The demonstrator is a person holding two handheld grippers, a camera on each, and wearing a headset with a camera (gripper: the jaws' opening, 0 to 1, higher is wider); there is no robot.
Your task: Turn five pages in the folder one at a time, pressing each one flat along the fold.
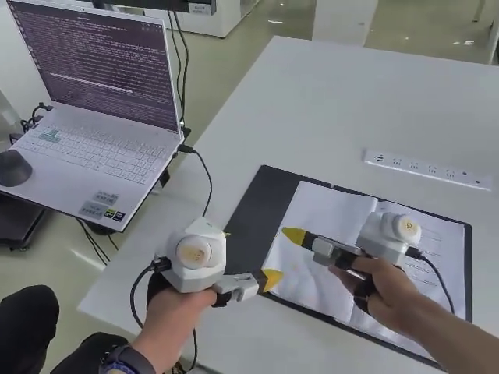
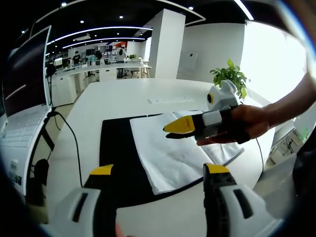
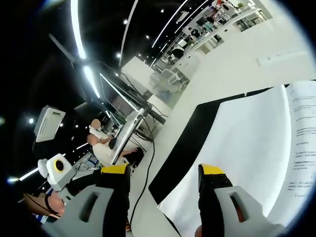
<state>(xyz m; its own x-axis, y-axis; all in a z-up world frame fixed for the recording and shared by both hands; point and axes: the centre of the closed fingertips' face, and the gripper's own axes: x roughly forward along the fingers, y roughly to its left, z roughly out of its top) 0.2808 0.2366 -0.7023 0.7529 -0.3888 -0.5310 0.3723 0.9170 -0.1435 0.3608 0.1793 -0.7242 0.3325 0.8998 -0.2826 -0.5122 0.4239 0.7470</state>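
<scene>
A black folder [image 1: 253,214] lies open on the white table, with white printed pages [image 1: 327,214] spread across it. My right gripper [image 1: 296,236] hovers over the left page, pointing left, jaws open with nothing between them. In the right gripper view its yellow-tipped jaws [image 3: 164,170] frame the page's [image 3: 247,143] lower left corner and the black cover [image 3: 190,143]. My left gripper [image 1: 249,255] is open at the folder's near left corner. In its own view the left gripper [image 2: 159,170] faces the pages [image 2: 168,148] and the right gripper [image 2: 185,126].
An open laptop [image 1: 93,101] sits on a stand to the left, with a black cable [image 1: 204,175] trailing beside the table edge. A white power strip [image 1: 427,169] lies behind the folder. Bare table stretches beyond it.
</scene>
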